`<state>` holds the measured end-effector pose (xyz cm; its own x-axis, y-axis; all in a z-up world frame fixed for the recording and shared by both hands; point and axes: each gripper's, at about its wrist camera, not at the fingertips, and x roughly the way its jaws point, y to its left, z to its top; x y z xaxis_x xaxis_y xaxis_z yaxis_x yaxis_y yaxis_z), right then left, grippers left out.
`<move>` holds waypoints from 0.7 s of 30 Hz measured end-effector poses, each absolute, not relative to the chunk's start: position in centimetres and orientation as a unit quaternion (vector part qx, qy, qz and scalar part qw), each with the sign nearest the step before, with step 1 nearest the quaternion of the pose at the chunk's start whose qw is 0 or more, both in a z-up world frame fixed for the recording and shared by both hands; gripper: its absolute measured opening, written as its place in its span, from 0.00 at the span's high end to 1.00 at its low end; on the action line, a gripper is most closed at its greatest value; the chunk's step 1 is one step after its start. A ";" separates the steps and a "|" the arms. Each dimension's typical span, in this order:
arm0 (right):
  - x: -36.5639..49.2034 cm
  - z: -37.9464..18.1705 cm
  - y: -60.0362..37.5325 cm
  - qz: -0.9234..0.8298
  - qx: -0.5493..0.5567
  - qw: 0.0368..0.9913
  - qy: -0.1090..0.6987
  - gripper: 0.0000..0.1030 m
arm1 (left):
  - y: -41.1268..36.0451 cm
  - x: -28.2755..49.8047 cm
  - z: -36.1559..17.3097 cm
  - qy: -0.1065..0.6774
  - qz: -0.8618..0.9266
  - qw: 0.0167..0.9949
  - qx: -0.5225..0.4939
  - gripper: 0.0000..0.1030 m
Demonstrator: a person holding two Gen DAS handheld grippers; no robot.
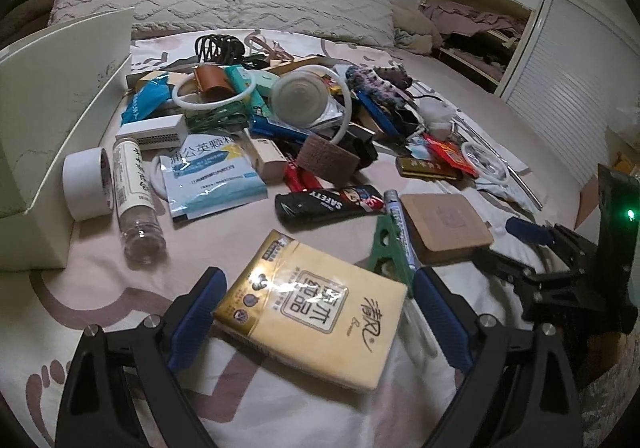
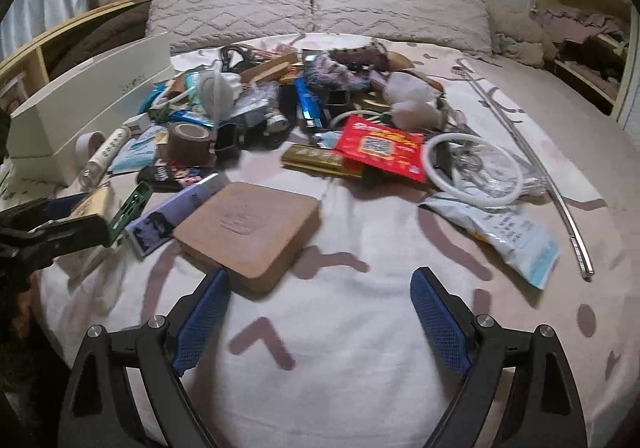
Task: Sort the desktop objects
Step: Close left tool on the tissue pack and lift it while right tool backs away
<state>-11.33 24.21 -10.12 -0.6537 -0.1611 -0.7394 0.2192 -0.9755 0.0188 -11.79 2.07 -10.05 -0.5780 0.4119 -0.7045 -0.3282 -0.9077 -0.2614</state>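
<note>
A yellow tissue pack [image 1: 316, 308] lies on the bed sheet between the fingers of my left gripper [image 1: 318, 276], which is open; its blue pads stand just off the pack's sides. Just past the pack are a green clip [image 1: 388, 248], a marker pen [image 1: 400, 224] and a brown square box [image 1: 446, 226]. My right gripper [image 2: 320, 274] is open over bare sheet, with nothing between its fingers. The brown square box [image 2: 248, 228] lies just ahead of its left finger. The left gripper [image 2: 48, 219] also shows at the left edge of the right wrist view.
A large pile of small items [image 1: 288, 103] covers the middle of the bed. A white open box [image 1: 48, 95] stands at the left, with a tape roll [image 1: 86, 183] and a clear bottle [image 1: 134, 199] beside it. A metal rod [image 2: 560, 191] and a white ring [image 2: 472, 171] lie at the right. Pillows [image 2: 320, 3] are at the back.
</note>
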 end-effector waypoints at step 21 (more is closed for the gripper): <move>-15.0 -11.0 25.3 -0.908 0.412 0.071 0.017 0.03 | 2.2 -10.4 -9.7 -0.051 0.876 0.230 -0.421 0.08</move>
